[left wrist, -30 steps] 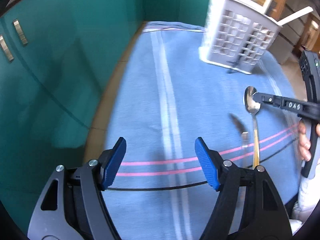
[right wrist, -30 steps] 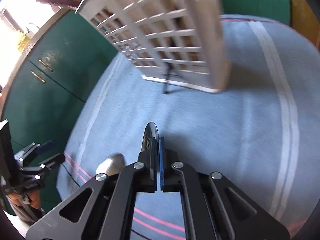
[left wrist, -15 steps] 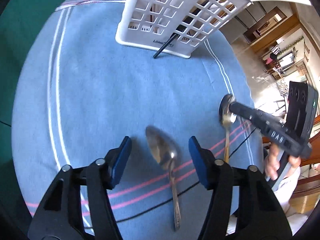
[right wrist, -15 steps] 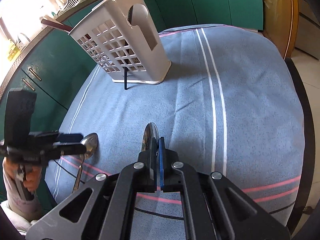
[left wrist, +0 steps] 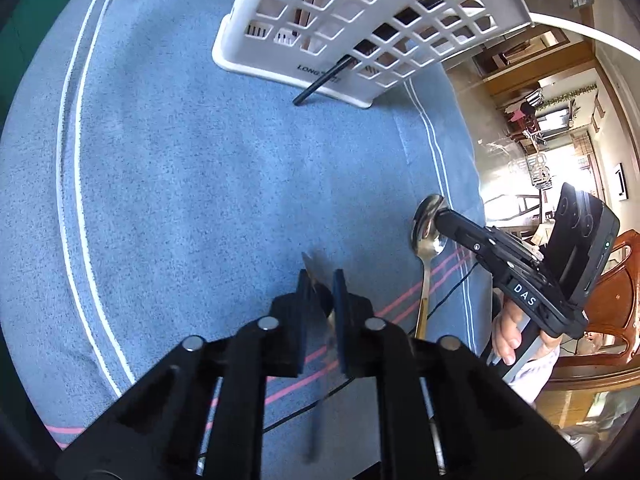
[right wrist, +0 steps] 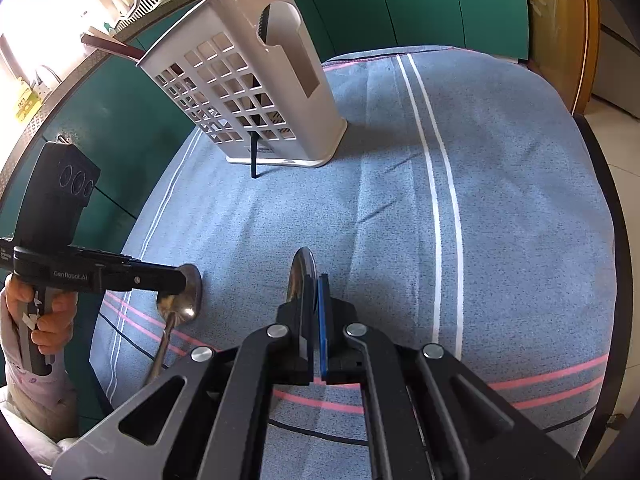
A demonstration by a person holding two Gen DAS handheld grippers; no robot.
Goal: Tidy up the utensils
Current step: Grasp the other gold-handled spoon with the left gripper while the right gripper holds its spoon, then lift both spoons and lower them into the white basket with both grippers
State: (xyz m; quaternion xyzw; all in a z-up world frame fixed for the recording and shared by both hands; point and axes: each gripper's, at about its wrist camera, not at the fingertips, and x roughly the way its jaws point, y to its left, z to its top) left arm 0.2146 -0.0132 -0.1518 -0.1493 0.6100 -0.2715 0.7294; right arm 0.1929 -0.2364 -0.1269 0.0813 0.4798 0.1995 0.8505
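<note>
Looking down the left wrist view, found the left gripper [left wrist: 320,284] at lower centre. Had its jaws just closing to a narrow gap, with the thin, motion-smeared bowl of the left-hand spoon [left wrist: 316,270] between them, apparently pinched. Saw the right gripper [left wrist: 438,216] at right of frame, clamped flat on the glossy oval bowl of the right-hand spoon [left wrist: 426,240], slim gold-toned handle dangling below. Noted the white plastic caddy [left wrist: 360,20], a rigid lattice of square holes, at top centre, well apart from both spoons. Noted also a black rod [left wrist: 320,84] poking through its lower wall onto the nubbly blue striped cloth [left wrist: 200,160].

Turning to the right wrist view, met the right tool's pinch at lower centre: polished bowl edge-on between closed pads. Spotted the left tool at left of frame, gripped by a hand [right wrist: 44,312], bowl mirror-bright at its tip, handle hanging toward the cloth. Judged slick, curved steel held by the bowl likely to pivot or slip out. Judged the long handles liable to catch the lattice rim and tip the light caddy.
</note>
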